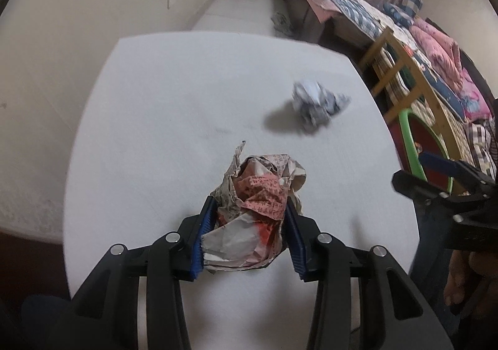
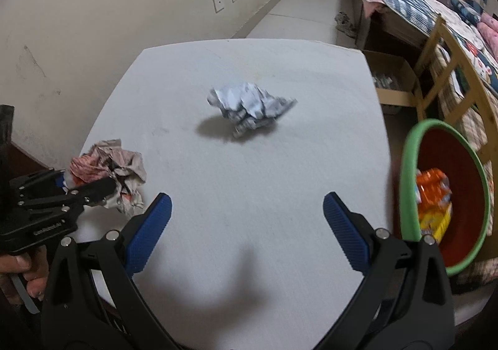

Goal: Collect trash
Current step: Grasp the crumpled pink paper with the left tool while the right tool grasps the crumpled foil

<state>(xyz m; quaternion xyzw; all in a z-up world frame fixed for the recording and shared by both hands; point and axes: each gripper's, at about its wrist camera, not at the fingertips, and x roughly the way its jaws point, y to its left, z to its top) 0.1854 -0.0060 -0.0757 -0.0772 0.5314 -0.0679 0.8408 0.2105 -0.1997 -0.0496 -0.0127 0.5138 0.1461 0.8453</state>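
Clamping its jaws on the reddish newspaper wad (image 1: 255, 213) at the tabletop's (image 1: 155, 119) near edge, the left gripper (image 1: 247, 238) likely next carries it to the green-rimmed bin (image 2: 411, 182), while the right gripper (image 2: 247, 219) gapes empty.

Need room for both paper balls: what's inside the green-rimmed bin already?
The green-rimmed bin holds an orange and yellow wrapper against its red wall. The bottom is hidden by the near rim.
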